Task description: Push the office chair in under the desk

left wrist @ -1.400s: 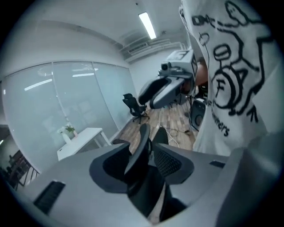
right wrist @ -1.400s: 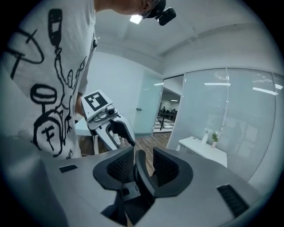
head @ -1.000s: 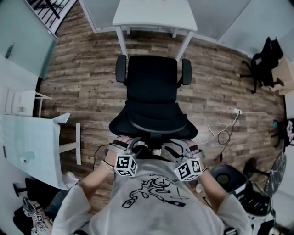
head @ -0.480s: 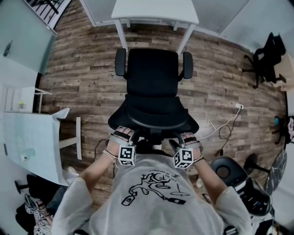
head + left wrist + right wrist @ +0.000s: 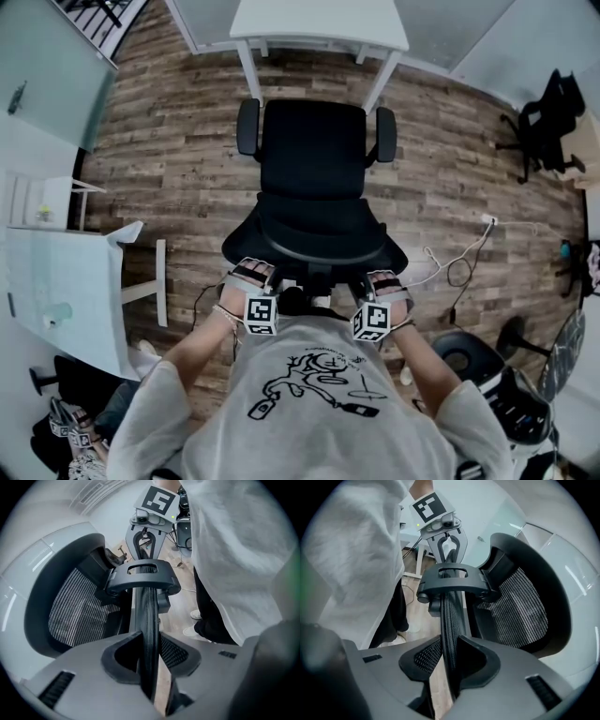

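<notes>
A black office chair (image 5: 311,159) faces a white desk (image 5: 319,21) at the top of the head view, its seat out in front of the desk. I stand behind it. My left gripper (image 5: 265,284) and right gripper (image 5: 364,287) sit on the backrest's top rim (image 5: 319,251), one on each side of the middle bracket (image 5: 143,576). In the left gripper view the rim (image 5: 149,620) runs between my left gripper (image 5: 149,654). The right gripper (image 5: 451,657) straddles the rim (image 5: 451,616) the same way. Both sets of jaws have just been closing and stand shut on the rim.
A second black chair (image 5: 542,122) stands at the far right. A white table (image 5: 66,291) is at my left. A cable (image 5: 450,267) loops on the wood floor right of the chair. Dark round bases (image 5: 464,352) lie at the lower right.
Both grippers have come down onto the backrest's top rim and drawn closer together, and their jaws have closed on it. The chair has stayed in place.
</notes>
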`<state>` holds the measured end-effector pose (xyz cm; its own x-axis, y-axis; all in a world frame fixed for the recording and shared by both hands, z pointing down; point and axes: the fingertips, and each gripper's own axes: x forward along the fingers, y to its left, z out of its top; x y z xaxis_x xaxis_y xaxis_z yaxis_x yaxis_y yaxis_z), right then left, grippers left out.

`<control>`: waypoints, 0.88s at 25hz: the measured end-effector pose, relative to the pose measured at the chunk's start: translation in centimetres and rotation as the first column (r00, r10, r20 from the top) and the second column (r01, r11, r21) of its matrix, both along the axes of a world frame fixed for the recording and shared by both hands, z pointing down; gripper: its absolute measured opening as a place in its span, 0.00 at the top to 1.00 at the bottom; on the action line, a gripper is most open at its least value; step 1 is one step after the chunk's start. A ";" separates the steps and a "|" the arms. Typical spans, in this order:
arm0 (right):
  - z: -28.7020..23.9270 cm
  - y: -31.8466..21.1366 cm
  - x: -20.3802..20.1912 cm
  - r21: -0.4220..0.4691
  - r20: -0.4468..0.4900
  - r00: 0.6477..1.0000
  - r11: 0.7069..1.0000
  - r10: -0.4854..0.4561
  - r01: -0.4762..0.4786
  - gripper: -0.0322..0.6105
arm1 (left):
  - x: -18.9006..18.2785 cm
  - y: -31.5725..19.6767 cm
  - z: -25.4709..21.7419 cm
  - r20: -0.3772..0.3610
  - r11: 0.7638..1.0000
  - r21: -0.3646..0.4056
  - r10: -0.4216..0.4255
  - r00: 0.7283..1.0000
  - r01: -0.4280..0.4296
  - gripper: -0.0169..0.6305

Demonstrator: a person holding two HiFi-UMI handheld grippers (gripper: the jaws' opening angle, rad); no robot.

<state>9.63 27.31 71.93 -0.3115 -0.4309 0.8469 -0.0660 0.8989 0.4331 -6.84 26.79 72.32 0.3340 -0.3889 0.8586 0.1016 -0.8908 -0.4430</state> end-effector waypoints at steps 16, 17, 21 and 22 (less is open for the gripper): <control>0.4 -6.4 -0.6 0.021 -0.009 1.000 0.999 0.026 -0.026 0.76 | -0.6 -6.7 0.5 -0.008 0.999 0.020 -0.030 1.000 0.030 0.83; 0.5 -6.8 -0.6 0.020 -0.011 1.000 1.000 0.024 -0.024 0.76 | -0.6 -7.1 0.5 -0.011 0.999 0.015 -0.030 0.999 0.030 0.83; 0.5 -8.2 -0.4 0.022 -0.027 0.999 0.999 0.032 -0.031 0.76 | -0.4 -8.6 0.7 -0.019 0.999 -0.001 -0.035 0.999 0.035 0.83; 0.5 -8.6 -0.4 0.025 -0.030 0.999 0.999 0.037 -0.036 0.76 | -0.4 -8.9 0.7 -0.021 0.999 -0.005 -0.037 0.999 0.037 0.83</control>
<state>9.26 18.74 72.43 -0.2692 -0.4619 0.8451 -0.0849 0.8855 0.4569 -7.25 17.92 73.00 0.3376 -0.3972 0.8534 0.0596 -0.8958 -0.4405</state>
